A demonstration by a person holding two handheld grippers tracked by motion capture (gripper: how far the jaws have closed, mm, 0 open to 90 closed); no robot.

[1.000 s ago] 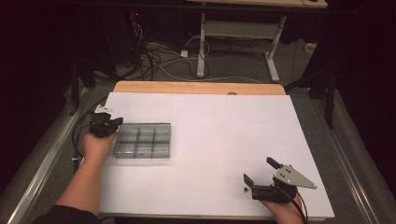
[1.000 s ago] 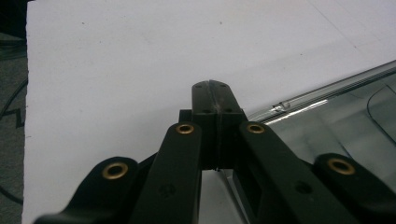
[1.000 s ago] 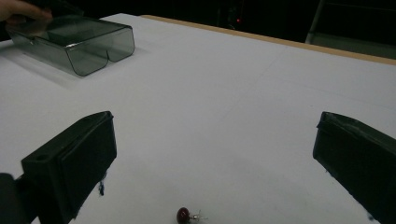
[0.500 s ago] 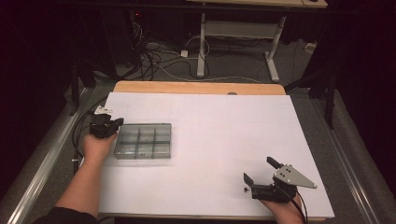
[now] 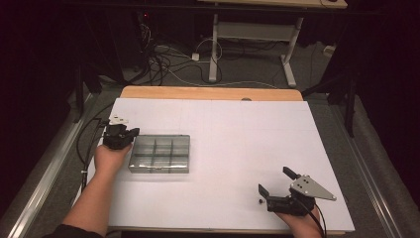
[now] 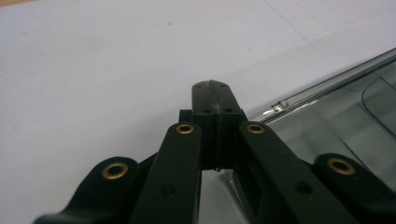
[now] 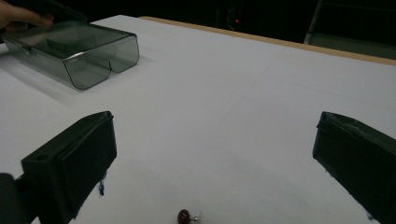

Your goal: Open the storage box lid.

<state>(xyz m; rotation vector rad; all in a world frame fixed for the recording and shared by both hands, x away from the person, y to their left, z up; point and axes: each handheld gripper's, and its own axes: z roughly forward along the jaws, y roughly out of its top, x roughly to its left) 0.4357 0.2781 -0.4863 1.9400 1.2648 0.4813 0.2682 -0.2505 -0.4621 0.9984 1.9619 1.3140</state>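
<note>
White table carries our compartment box. Our left gripper, jaws pressed together, sits at the box's left edge. Our right gripper, jaws spread, straddles a small red stud well right of the box.

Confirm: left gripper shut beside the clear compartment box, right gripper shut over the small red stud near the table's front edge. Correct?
Not quite. The right gripper is open: the right gripper view shows its fingers spread wide, with the small red stud on the table between them. The rest holds: the left gripper is shut beside the clear compartment box.
</note>
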